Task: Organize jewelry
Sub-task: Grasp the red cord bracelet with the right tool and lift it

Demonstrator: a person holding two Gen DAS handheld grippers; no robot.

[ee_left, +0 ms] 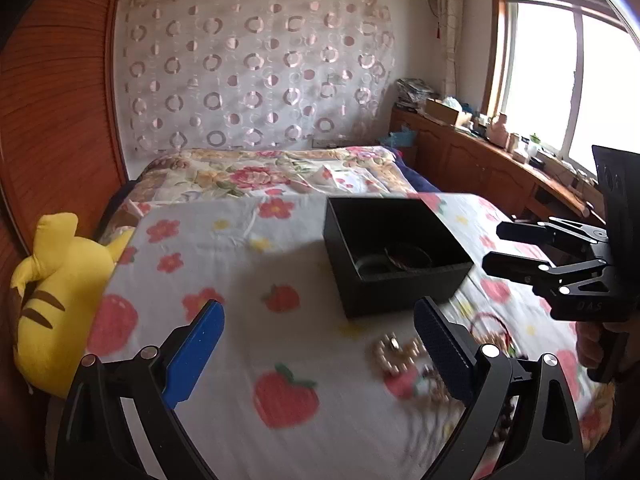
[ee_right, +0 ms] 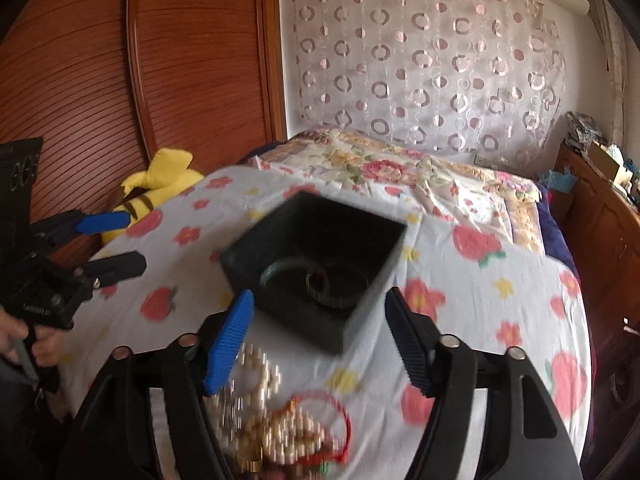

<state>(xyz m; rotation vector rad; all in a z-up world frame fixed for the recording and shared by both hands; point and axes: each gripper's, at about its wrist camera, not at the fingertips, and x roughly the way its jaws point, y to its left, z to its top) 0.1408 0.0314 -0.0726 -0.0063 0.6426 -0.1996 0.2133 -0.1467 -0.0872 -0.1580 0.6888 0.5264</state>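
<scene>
A black open box (ee_left: 394,254) stands on the flowered bed sheet; it also shows in the right wrist view (ee_right: 316,268), with bangles (ee_right: 320,284) lying inside it. A heap of jewelry (ee_right: 280,428), with pearl strands, gold beads and a red cord, lies on the sheet in front of the box; in the left wrist view the heap (ee_left: 404,356) is blurred. My left gripper (ee_left: 320,344) is open and empty, left of the heap. My right gripper (ee_right: 320,332) is open and empty, above the heap, near the box's front corner.
A yellow plush toy (ee_left: 52,300) lies at the bed's left edge by the wooden wardrobe (ee_right: 120,80). A wooden cabinet (ee_left: 480,160) with clutter stands along the right under the window. A folded floral quilt (ee_left: 260,176) lies behind the box.
</scene>
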